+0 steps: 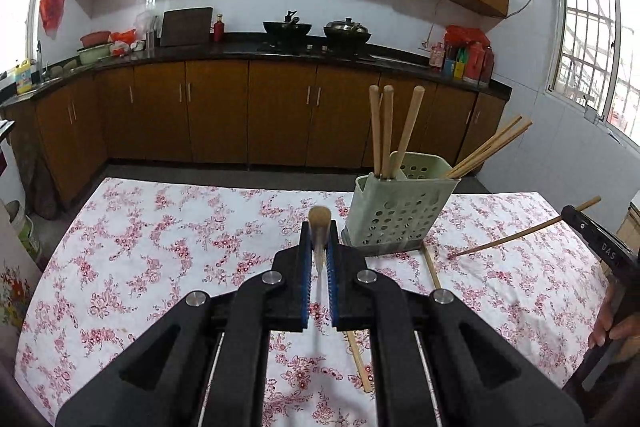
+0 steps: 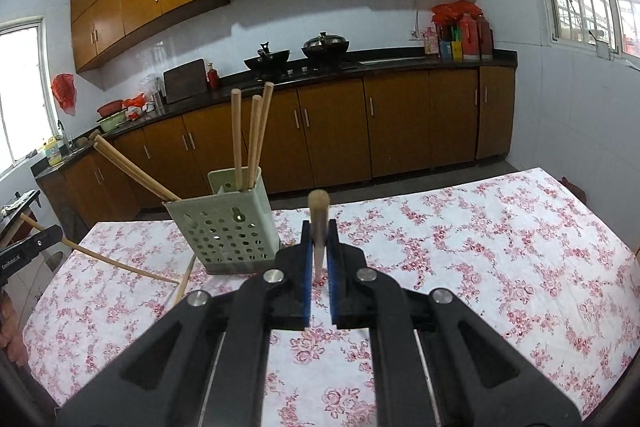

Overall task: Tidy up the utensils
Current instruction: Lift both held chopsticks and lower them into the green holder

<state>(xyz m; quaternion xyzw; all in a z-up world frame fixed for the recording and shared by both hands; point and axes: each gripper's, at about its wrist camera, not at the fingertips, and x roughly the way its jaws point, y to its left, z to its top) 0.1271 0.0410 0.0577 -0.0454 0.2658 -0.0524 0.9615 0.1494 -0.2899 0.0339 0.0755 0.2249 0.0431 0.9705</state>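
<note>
The left gripper (image 1: 319, 247) pinches a wooden chopstick (image 1: 319, 223) tight. The right gripper (image 2: 319, 247) pinches another chopstick (image 2: 318, 223), and its thin tip touches the flowery table (image 2: 500, 247). The green holder (image 1: 394, 213) stands near the far edge of the table, with sticks already in it. One loose stick (image 1: 432, 267) lies on the table beside it. The holder looks light. A long stick could bump its rim and tip it over. A stick could also slip out and roll away.
</note>
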